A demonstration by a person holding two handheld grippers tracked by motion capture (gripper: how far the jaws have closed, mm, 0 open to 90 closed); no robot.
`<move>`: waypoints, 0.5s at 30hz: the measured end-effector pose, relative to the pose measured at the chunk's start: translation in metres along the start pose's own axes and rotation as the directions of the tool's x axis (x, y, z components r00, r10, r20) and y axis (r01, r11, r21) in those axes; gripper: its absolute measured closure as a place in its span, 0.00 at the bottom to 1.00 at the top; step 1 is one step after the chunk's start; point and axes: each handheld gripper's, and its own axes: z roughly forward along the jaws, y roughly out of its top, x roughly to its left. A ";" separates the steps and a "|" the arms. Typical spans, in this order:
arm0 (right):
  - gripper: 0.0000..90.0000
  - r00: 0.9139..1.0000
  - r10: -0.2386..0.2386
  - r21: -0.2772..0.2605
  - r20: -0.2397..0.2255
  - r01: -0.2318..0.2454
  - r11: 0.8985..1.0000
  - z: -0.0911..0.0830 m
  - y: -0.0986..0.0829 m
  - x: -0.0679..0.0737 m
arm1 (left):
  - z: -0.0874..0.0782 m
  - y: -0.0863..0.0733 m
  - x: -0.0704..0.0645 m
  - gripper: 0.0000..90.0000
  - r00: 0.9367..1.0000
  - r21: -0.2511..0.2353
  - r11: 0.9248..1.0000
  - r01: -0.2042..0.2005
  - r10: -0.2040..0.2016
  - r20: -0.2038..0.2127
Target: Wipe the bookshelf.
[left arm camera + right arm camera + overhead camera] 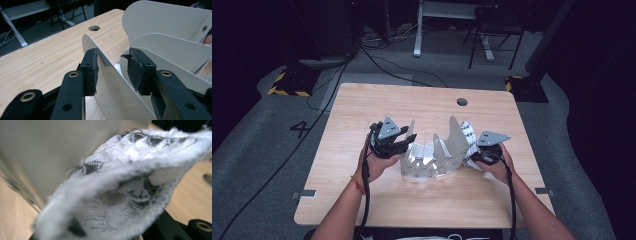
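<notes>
Now the left gripper (112,71) sits wide open around one white divider of the rack (432,155) (on the worktop (362,107)), while the right gripper (484,159) pinches a checked cloth (120,192).

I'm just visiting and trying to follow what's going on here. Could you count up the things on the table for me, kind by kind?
White divider rack: 1
Black-and-white patterned cloth: 1
Hand-held grippers: 2, the left gripper at the rack's end divider, the right gripper with the cloth
Total: 4
</notes>
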 end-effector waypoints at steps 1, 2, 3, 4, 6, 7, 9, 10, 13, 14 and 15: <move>0.84 1.000 -0.008 -0.023 0.005 0.008 1.000 -0.006 0.004 0.001 | 0.000 0.000 0.000 0.67 1.000 -0.001 1.000 0.001 -0.001 0.001; 0.84 1.000 -0.019 -0.044 0.013 0.020 0.999 -0.012 0.007 0.001 | 0.000 0.000 0.000 0.67 1.000 -0.001 1.000 0.001 -0.001 0.000; 0.84 1.000 -0.025 -0.062 0.015 0.026 0.998 -0.017 0.010 0.002 | 0.000 0.000 0.000 0.67 1.000 -0.001 1.000 0.000 0.000 0.000; 0.84 0.999 -0.027 -0.078 0.018 0.029 0.997 -0.022 0.013 0.003 | 0.000 0.000 0.000 0.67 1.000 -0.001 1.000 0.001 -0.001 0.000; 0.84 0.999 -0.043 -0.106 0.031 0.046 0.993 -0.034 0.021 0.005 | 0.000 0.000 0.000 0.67 1.000 -0.002 1.000 0.000 0.000 0.000; 0.84 0.998 -0.046 -0.110 0.033 0.049 0.993 -0.037 0.023 0.006 | 0.000 0.000 0.000 0.67 1.000 -0.002 1.000 0.000 0.000 0.000; 0.84 0.998 -0.055 -0.109 0.034 0.058 0.992 -0.041 0.025 0.008 | 0.000 0.000 0.000 0.67 1.000 -0.003 1.000 0.000 0.000 0.002; 0.84 0.998 -0.055 -0.109 0.034 0.058 0.992 -0.041 0.025 0.008 | 0.000 0.000 0.000 0.67 1.000 -0.003 1.000 0.000 0.000 0.002; 0.84 0.998 -0.052 -0.097 0.024 0.054 0.994 -0.042 0.025 0.008 | 0.000 0.000 0.000 0.67 1.000 -0.002 1.000 -0.001 0.001 -0.002; 0.84 0.999 -0.048 -0.088 0.020 0.050 0.995 -0.040 0.023 0.007 | 0.000 0.000 0.000 0.67 1.000 -0.003 1.000 -0.001 0.001 -0.001; 0.84 0.999 -0.047 -0.076 0.015 0.048 0.996 -0.037 0.021 0.007 | 0.000 0.000 0.000 0.67 1.000 -0.003 1.000 -0.001 0.001 -0.001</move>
